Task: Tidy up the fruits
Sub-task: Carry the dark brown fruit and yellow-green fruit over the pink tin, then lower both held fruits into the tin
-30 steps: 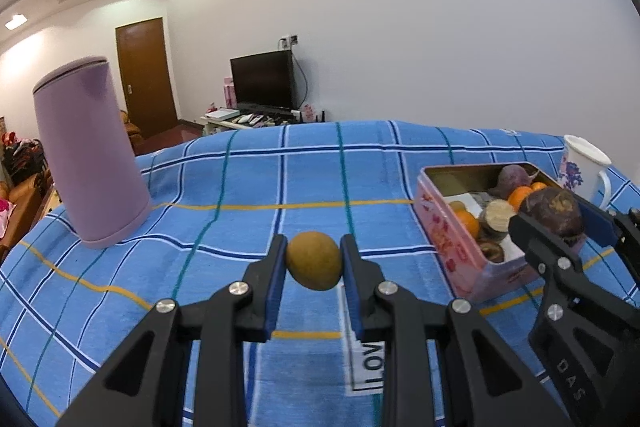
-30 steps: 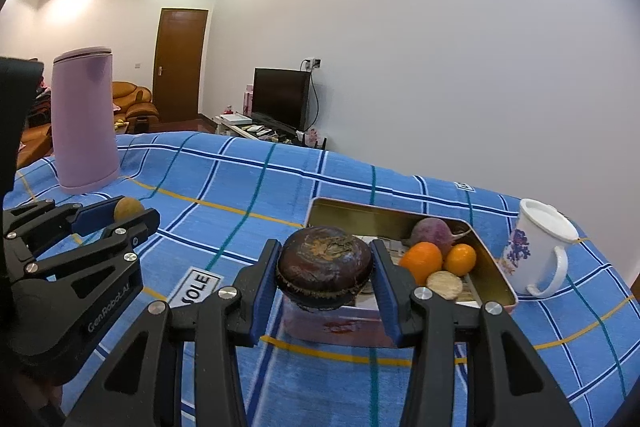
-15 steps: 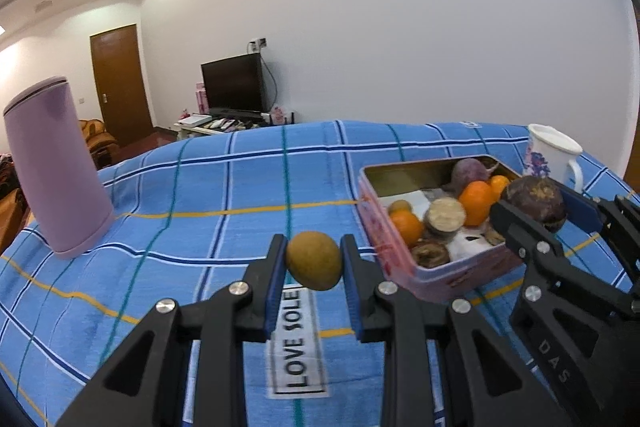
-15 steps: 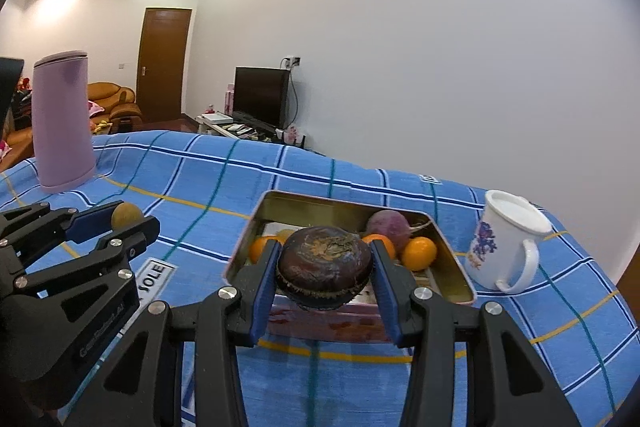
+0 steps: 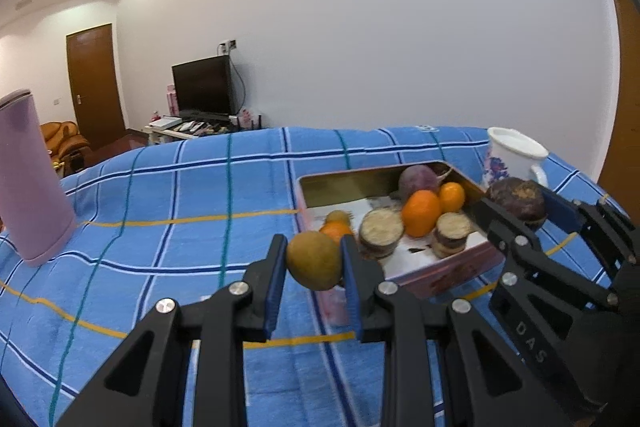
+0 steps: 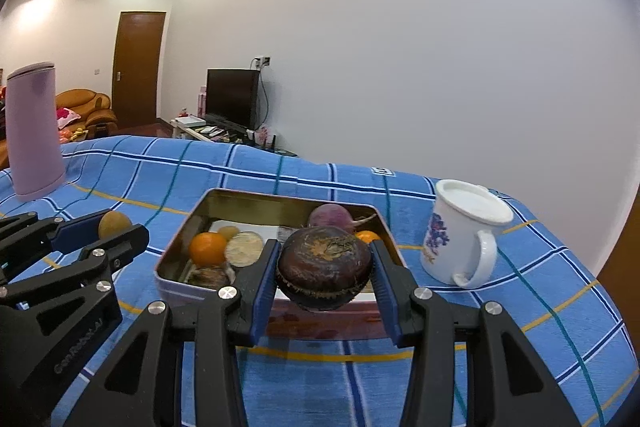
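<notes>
Beside the tin, both tongs have drawn closer. Left tongs pinch a yellow fruit, right tongs a dark fruit. Dropping in looks next.

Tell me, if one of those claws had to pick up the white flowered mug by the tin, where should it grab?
Probably the handle. The mug stands upright beside the tin, its handle turned toward the camera and away from the tin, so that side is open. The body looks wide for the fingers; pinching the rim from above could also work.

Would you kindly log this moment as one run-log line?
left claw: shut on yellow fruit | right claw: shut on dark fruit | both near tin | cup beside tin
</notes>
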The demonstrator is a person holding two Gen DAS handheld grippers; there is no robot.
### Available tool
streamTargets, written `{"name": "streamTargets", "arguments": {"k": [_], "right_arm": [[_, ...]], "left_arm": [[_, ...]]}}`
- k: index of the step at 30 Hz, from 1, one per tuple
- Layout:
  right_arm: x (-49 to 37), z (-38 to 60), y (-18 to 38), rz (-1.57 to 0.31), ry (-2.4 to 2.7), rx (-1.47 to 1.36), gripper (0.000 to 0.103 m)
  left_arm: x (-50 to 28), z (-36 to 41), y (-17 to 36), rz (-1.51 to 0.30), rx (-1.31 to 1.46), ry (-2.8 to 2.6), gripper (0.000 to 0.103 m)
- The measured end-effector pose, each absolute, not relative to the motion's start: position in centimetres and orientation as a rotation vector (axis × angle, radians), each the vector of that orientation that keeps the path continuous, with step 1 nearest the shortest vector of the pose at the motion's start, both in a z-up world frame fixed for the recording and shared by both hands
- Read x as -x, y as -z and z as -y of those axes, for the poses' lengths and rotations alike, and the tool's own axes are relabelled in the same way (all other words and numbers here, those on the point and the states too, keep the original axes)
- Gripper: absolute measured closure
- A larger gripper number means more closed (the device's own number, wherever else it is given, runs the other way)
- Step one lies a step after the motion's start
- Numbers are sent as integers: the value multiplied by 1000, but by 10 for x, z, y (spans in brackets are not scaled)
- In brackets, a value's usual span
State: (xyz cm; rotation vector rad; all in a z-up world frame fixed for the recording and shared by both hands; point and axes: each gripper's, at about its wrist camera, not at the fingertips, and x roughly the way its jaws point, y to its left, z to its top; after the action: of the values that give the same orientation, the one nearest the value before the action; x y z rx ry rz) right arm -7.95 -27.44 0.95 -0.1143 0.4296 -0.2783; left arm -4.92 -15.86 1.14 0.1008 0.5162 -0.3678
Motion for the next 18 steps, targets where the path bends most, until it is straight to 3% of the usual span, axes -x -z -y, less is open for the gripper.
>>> {"name": "streamTargets", "arguments": {"k": [18], "right_arm": [[84, 317, -17, -423, 382, 48, 56]], "left_arm": [[35, 181, -17, -551, -42, 450, 74]]}}
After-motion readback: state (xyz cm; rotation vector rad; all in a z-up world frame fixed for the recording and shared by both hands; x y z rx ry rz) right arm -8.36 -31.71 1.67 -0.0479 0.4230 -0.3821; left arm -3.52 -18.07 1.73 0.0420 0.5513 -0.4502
